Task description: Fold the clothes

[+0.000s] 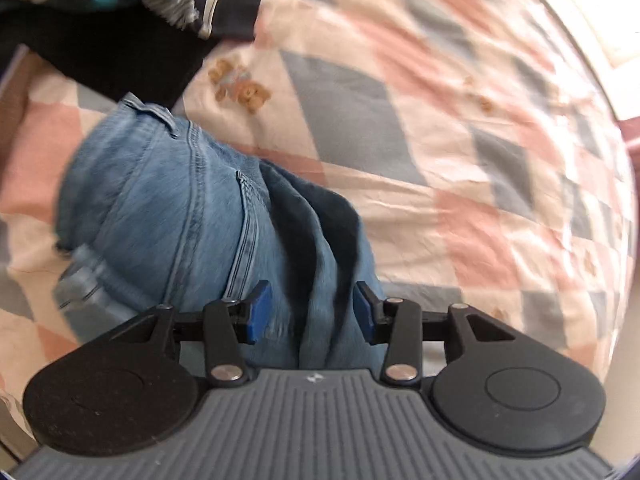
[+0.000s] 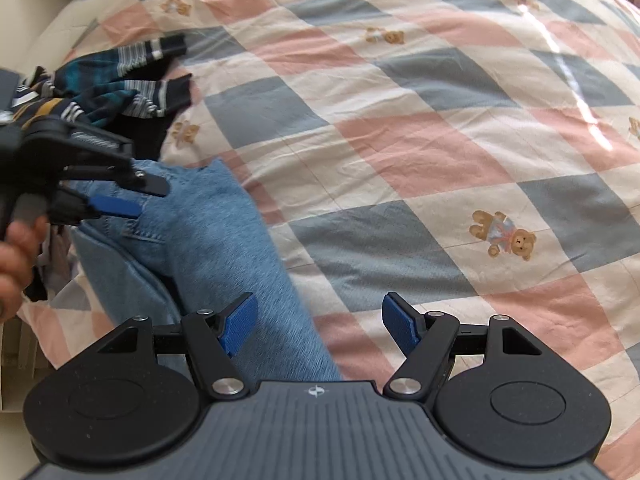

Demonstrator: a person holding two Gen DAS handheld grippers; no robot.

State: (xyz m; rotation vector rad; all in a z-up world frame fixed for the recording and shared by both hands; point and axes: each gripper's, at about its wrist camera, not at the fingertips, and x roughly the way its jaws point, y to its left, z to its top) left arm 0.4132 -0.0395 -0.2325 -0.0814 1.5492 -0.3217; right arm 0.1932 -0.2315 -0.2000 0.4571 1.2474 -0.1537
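Observation:
Light blue jeans (image 1: 172, 208) lie bunched on the bed, waistband away from me and folds running toward the camera. My left gripper (image 1: 312, 312) hovers low over them, open, its blue pads (image 1: 260, 312) set wide with denim lying loose between them. In the right wrist view one leg of the jeans (image 2: 224, 240) stretches toward me and passes under the left pad of my right gripper (image 2: 320, 324), which is open and holds nothing. The left gripper (image 2: 150, 200) also shows there at the left, above the jeans' upper part, held by a person's hand (image 2: 12, 248).
A dark garment with white, teal and mustard stripes (image 2: 120, 80) lies crumpled beyond the jeans, also seen as the striped garment (image 1: 120, 20) in the left view. A checked pink, grey and cream bedspread (image 2: 400, 140) with teddy bears spreads to the right. The bed's edge (image 2: 24, 340) is at the left.

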